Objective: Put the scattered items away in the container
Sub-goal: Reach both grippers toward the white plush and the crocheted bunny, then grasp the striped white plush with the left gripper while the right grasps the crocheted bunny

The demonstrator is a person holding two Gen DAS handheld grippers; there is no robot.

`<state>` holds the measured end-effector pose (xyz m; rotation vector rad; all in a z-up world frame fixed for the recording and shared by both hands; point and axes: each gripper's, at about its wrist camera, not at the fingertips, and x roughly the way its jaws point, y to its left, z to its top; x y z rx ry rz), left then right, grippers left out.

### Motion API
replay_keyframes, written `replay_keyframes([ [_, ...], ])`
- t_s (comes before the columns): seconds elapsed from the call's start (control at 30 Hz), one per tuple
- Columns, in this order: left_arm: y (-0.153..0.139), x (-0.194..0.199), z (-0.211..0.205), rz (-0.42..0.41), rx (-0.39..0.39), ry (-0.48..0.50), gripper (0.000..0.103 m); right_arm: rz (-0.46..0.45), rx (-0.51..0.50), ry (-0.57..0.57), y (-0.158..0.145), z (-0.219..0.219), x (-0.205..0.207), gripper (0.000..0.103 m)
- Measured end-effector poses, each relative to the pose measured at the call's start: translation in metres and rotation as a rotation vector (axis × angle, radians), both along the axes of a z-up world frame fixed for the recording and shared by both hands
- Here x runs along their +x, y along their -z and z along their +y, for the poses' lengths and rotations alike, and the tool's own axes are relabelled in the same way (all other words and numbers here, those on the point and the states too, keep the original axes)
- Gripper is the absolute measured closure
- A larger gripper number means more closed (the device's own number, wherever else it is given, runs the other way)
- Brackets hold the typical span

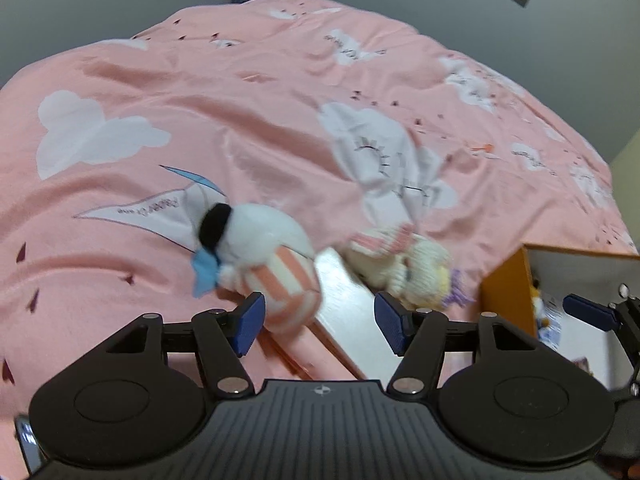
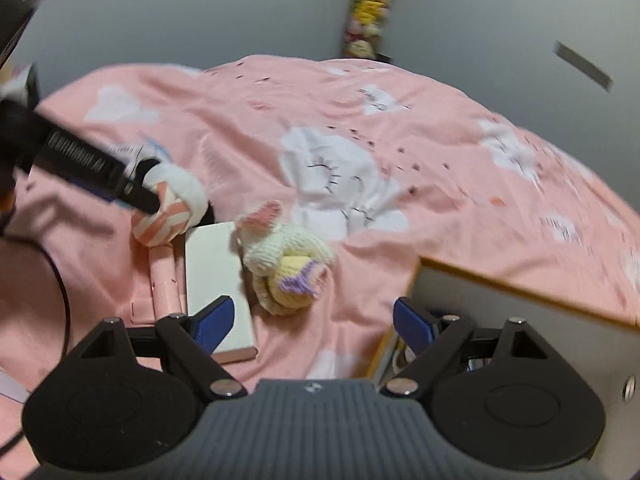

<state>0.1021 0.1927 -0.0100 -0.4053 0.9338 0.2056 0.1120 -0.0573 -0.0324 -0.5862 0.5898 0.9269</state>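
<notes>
A bed under a wrinkled pink duvet printed with white clouds (image 1: 248, 120) filled both views, a plain grey wall (image 1: 500, 24) behind it and a hanging column of stuffed toys (image 2: 366, 12) in the corner. At the bed's right edge stood an orange-rimmed white storage box (image 2: 520, 300), its contents mostly hidden (small colourful items showed blurred in the left wrist view). On the duvet lay a white plush doll with a pink-striped body (image 1: 272, 268), a cream knitted bunny with yellow and purple yarn (image 2: 286, 264) and a flat white box (image 2: 218, 280) between them. The left gripper (image 1: 320, 320) held its jaws wide, one beside the striped doll; the right gripper (image 2: 312, 322) was also wide, holding nothing.
</notes>
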Motion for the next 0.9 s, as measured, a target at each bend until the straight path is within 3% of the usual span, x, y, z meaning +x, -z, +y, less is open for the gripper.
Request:
replay_keyframes([
  [0.33, 0.025, 0.029, 0.034, 0.075, -0.095, -0.109, 0.031, -0.033, -0.074, -0.128, 0.017, 0.040, 0.010, 0.017],
  [0.47, 0.038, 0.038, 0.040, 0.111, -0.108, -0.137, 0.031, -0.016, -0.092, -0.154, 0.025, 0.052, 0.018, 0.026],
  [0.7, 0.054, 0.046, 0.045, 0.138, -0.137, -0.162, 0.017, -0.027, -0.149, -0.206, 0.045, 0.081, 0.032, 0.026],
  [0.9, 0.070, 0.059, 0.048, 0.180, -0.187, -0.157, 0.013, -0.027, -0.235, -0.196, 0.069, 0.103, 0.046, 0.026],
])
